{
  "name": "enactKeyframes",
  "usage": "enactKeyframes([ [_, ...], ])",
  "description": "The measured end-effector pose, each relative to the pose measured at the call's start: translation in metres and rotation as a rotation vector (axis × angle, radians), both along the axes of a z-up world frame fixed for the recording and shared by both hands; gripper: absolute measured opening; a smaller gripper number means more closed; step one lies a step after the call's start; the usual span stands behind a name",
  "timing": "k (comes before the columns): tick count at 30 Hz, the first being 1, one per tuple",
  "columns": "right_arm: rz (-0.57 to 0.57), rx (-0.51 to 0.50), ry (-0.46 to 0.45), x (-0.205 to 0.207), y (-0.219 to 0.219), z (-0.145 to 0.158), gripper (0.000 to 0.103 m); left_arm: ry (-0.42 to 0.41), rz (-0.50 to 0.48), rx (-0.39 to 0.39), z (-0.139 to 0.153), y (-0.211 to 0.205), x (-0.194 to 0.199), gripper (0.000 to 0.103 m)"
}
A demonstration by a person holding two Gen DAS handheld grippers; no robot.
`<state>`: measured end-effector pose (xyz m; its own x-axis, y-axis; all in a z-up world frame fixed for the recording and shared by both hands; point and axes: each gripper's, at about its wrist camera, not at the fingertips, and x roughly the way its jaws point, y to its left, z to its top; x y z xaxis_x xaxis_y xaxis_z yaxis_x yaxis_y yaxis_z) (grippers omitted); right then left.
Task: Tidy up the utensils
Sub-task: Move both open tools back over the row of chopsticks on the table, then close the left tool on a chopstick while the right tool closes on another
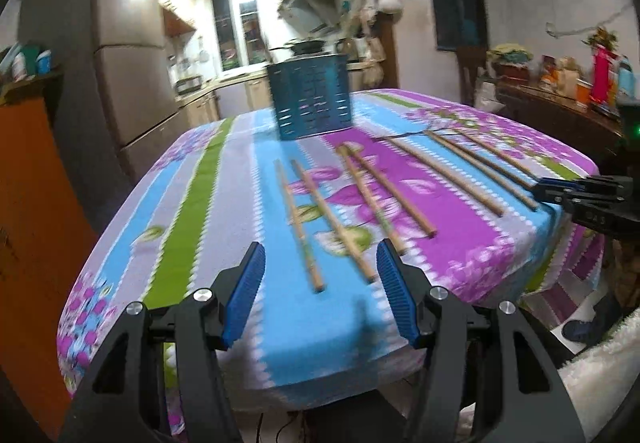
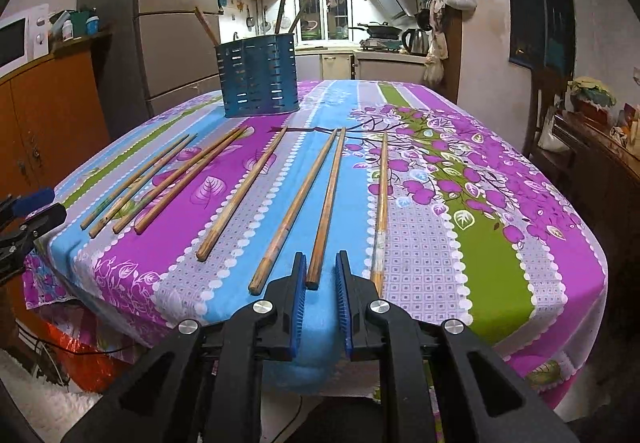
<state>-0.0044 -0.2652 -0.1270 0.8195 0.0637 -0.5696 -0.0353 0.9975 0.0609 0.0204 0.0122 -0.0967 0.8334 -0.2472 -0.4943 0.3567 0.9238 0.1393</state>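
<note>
On the table (image 2: 480,283), under a striped cloth printed with purple flowers, eight wooden chopsticks (image 2: 236,195) lie side by side, their thick ends toward the near edge. A blue slotted holder (image 2: 258,77) stands upright at the far end, at about 11 o'clock in the right wrist view, with three more sticks leaning inside it.

The right gripper (image 2: 321,263) sits low over the near edge with its jaws narrowly apart. The thick end of one chopstick (image 2: 326,211) lies in the gap between the blue pads; I cannot tell whether the pads touch it.

The left gripper (image 1: 320,263) hovers over the near edge with its jaws about half open and nothing in them. Ahead of it, at 12 o'clock, two chopsticks (image 1: 316,219) lie on the cloth, their near ends just beyond the fingertips. In this blurred view the holder (image 1: 310,99) stands beyond them, also near 12 o'clock, and the right gripper (image 1: 560,189) shows at 3 o'clock by the rightmost chopsticks.

No brand, label or writing is legible in either view.
</note>
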Motion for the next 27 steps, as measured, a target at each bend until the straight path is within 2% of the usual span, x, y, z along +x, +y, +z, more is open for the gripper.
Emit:
enactKeyframes([
  [2, 0.001, 0.001, 0.0, 0.0, 0.0, 0.0, 0.017, 0.0, -0.026, 0.012, -0.001, -0.01, 0.0, 0.056],
  [6, 0.004, 0.004, 0.0, 0.0, 0.0, 0.0, 0.015, 0.037, -0.046, 0.056, -0.009, -0.027, 0.005, 0.039],
  [9, 0.01, 0.01, -0.001, 0.001, -0.001, 0.0, 0.015, 0.081, -0.01, 0.077, -0.02, -0.031, 0.013, 0.032],
  [11, 0.013, 0.014, -0.004, 0.001, -0.003, -0.001, 0.015, 0.113, 0.0, 0.062, -0.026, -0.031, 0.017, 0.025],
  [13, 0.016, 0.016, -0.006, 0.001, -0.003, -0.001, 0.015, 0.103, 0.009, 0.061, -0.027, -0.034, 0.015, 0.019],
  [21, 0.013, 0.033, -0.028, -0.002, -0.007, -0.004, 0.012, 0.069, 0.097, 0.024, -0.032, -0.037, 0.015, 0.017],
  [25, 0.002, 0.034, -0.049, -0.006, -0.007, -0.006, 0.012, 0.051, 0.096, 0.008, -0.033, -0.038, 0.01, 0.01],
  [27, -0.01, 0.045, -0.057, -0.007, -0.008, -0.006, 0.008, 0.044, 0.094, 0.006, -0.033, -0.038, 0.01, 0.006],
])
